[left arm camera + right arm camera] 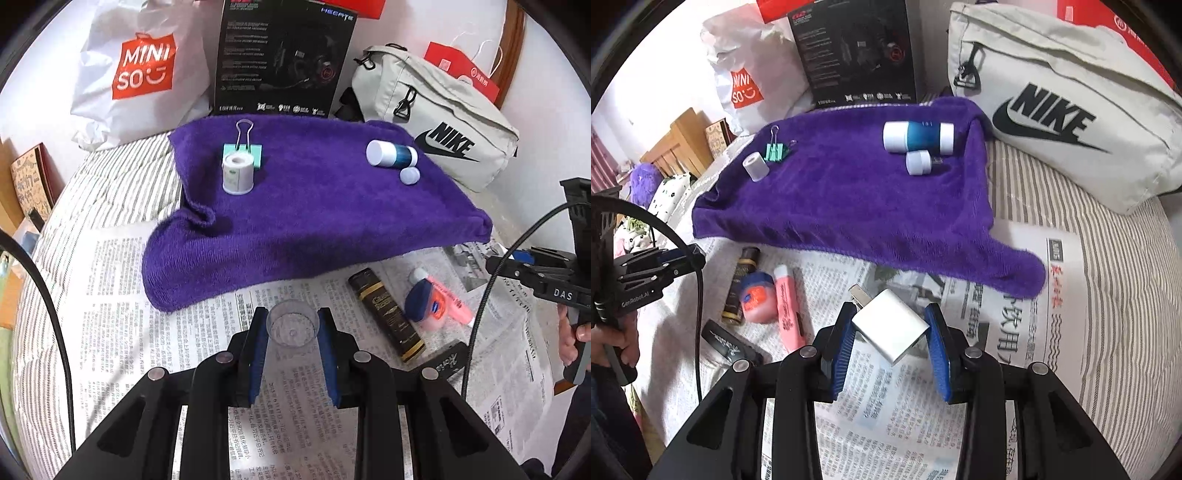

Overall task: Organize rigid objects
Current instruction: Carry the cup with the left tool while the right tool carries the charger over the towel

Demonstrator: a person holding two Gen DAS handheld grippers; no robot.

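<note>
My left gripper [293, 325] is shut on a small clear plastic cup [293, 326], held over the newspaper just in front of the purple towel [314, 206]. My right gripper [891, 332] is shut on a white charger plug [891, 328], its metal prongs pointing up and left. On the towel stand a white tape roll [237, 172] and a green binder clip [244, 147] at the left. A blue-and-white bottle [391, 154] and a small white cap [409, 175] lie at the right. A dark tube [388, 314], a round blue-lidded pink jar [424, 301] and a pink highlighter [788, 314] lie on the newspaper.
Behind the towel stand a white Miniso bag [140, 70], a black headset box [284, 59] and a beige Nike pouch [436, 122]. A flat black item [729, 345] lies near the highlighter. Newspaper [997, 314] covers a striped bedsheet [1108, 258]. Each hand's gripper shows in the other's view.
</note>
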